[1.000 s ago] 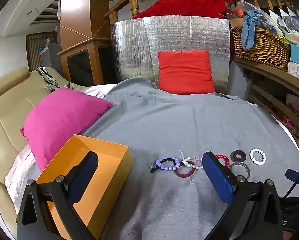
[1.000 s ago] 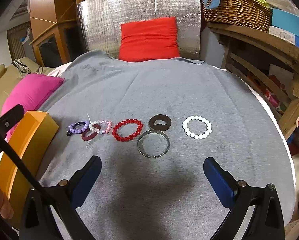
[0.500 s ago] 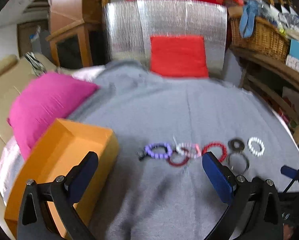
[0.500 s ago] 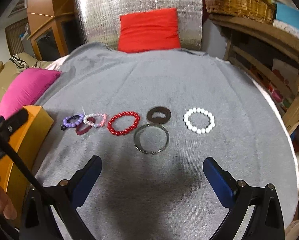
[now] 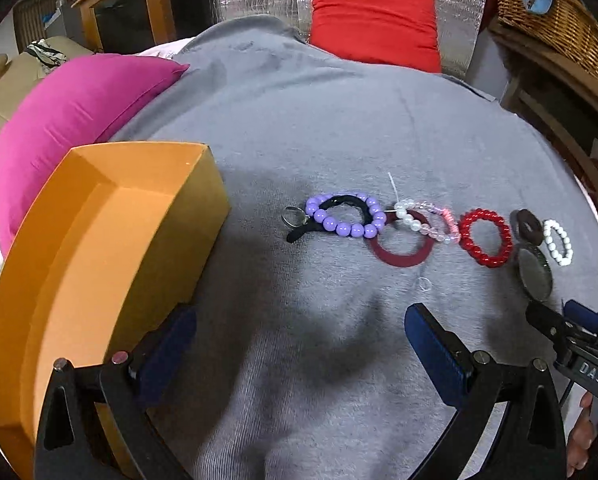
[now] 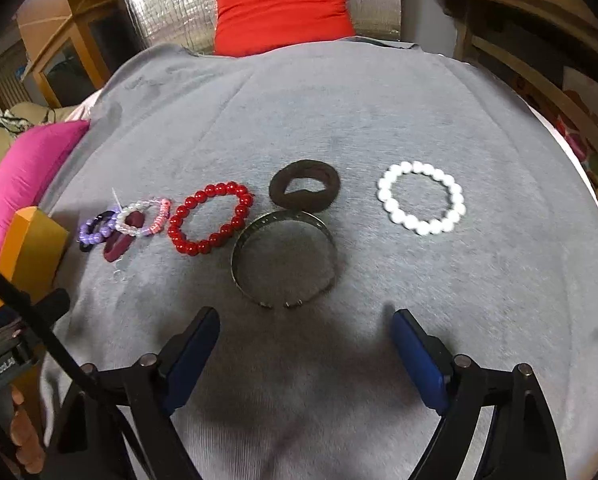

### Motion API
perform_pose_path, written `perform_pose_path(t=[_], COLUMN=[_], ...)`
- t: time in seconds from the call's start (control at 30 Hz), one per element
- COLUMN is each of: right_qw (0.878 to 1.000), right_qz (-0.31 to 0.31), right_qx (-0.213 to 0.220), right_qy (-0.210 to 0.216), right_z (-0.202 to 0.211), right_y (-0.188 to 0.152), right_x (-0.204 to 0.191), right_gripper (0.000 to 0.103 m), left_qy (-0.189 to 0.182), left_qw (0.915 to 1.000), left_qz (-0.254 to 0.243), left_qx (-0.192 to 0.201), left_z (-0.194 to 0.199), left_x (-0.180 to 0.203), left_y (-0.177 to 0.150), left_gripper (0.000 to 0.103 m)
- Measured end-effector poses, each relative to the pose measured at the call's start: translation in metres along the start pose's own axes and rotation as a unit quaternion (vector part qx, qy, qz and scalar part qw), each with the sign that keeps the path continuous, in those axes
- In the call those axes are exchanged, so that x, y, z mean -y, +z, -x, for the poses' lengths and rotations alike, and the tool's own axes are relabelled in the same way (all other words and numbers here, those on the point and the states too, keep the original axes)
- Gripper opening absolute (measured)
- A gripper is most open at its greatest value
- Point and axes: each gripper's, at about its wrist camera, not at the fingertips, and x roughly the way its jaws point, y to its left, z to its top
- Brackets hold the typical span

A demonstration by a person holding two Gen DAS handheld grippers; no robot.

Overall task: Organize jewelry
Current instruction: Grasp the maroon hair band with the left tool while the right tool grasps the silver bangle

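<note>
Several bracelets lie in a row on the grey cloth (image 5: 339,120). From the left: a purple bead bracelet (image 5: 345,216) over a black band, a maroon ring (image 5: 403,246), a pink and white bead bracelet (image 5: 429,220), a red bead bracelet (image 6: 211,218), a metal bangle (image 6: 283,258), a dark brown band (image 6: 305,186) and a white bead bracelet (image 6: 421,198). An open orange box (image 5: 99,240) stands at the left. My left gripper (image 5: 299,344) is open and empty, below the purple bracelet. My right gripper (image 6: 305,344) is open and empty, just below the bangle.
A pink cushion (image 5: 71,112) lies behind the box. A red cushion (image 5: 375,20) leans on a silver foil panel at the back. A wicker basket (image 5: 559,12) sits on wooden shelving at the right. A small metal ring (image 5: 293,216) lies left of the purple bracelet.
Both grippers have moved forward and down toward the row of bracelets, which now looks larger and nearer. Both stay open and empty.
</note>
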Motion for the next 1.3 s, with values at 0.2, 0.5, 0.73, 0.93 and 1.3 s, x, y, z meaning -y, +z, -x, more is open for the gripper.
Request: perform_pose_path(t=[0.2, 0.5, 0.73, 0.93, 1.3], right_qw=[0.999, 0.998, 0.998, 0.998, 0.995], right_qz=[-0.006, -0.015, -0.013, -0.027, -0.038], right_qx=[0.023, 0.046, 0.05, 0.049, 0.084], right_qy=[-0.038, -0.041, -0.028, -0.019, 0.046], right_z=[-0.01, -0.007, -0.002, 0.001, 0.026], right_y=[0.008, 0.013, 0.004, 0.007, 0.009], right_x=[-0.005, -0.005, 0.002, 0.012, 0.017], right_gripper=[0.076, 0.057, 0.057, 0.056, 0.016], left_qy=[0.005, -0.06, -0.094, -0.128, -0.17], left_qw=[0.9998, 0.9967, 0.9947, 0.9907, 0.9838], left_qz=[-0.014, -0.04, -0.032, -0.03, -0.047], left_qx=[0.015, 0.037, 0.024, 0.032, 0.032], left_z=[-0.015, -0.034, -0.053, -0.044, 0.0], left_x=[0.005, 0.033, 0.045, 0.045, 0.031], left_y=[0.011, 0.028, 0.034, 0.033, 0.015], left_gripper=[0.103, 0.101, 0.063, 0.017, 0.012])
